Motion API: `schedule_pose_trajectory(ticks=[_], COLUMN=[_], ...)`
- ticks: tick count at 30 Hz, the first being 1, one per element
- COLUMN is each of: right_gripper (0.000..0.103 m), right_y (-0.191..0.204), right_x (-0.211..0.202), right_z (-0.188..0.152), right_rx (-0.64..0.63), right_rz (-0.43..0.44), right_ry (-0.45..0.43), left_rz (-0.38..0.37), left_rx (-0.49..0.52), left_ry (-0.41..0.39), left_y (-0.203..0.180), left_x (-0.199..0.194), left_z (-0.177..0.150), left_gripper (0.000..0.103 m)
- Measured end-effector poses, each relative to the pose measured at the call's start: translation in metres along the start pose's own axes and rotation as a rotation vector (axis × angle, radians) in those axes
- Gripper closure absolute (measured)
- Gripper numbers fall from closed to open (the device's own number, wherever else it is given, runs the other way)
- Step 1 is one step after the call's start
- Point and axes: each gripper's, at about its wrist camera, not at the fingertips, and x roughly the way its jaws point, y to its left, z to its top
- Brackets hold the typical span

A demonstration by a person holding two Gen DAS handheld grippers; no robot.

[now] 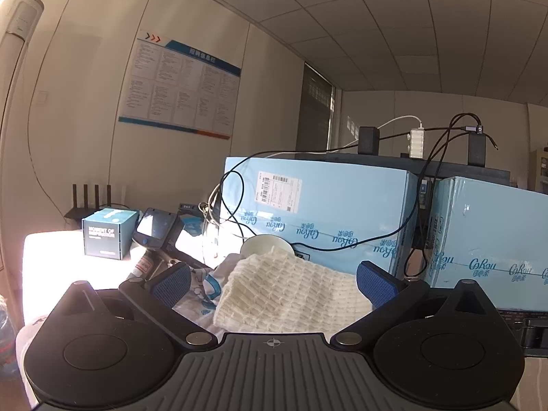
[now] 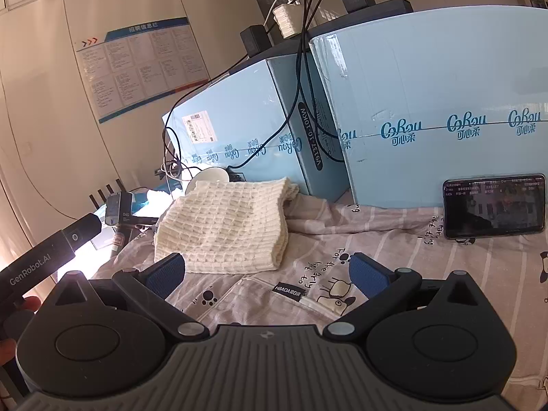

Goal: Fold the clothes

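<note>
A cream knitted garment [image 2: 222, 226], folded into a rough rectangle, lies on a striped cartoon-print sheet [image 2: 394, 250]. It also shows in the left wrist view [image 1: 291, 294], close in front of the fingers. My left gripper [image 1: 274, 284] is open and empty, held just above the garment's near edge. My right gripper [image 2: 267, 274] is open and empty, hovering over the sheet just in front of the garment's near right corner.
Two light blue cartons [image 2: 428, 102] stand behind the garment with black cables and chargers [image 2: 284, 20] on top. A phone [image 2: 493, 205] leans on the right carton. A white cup [image 1: 265, 245], a small box [image 1: 108, 233] and a handheld scanner [image 1: 154, 229] sit at left.
</note>
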Motion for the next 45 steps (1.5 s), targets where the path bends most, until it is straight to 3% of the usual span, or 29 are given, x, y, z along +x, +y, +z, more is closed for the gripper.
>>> schedule_pose_trajectory(ticks=[45], right_gripper=[0.000], right_y=[-0.0013], right_x=[0.0035], right_z=[-0.0010], right_rx=[-0.004], right_rz=[-0.008], right_ry=[0.015], left_rz=[-0.001], left_rx=[-0.009], left_ry=[0.019], left_y=[0.0009], left_x=[0.0023], left_z=[-0.0031], left_gripper=[0.000])
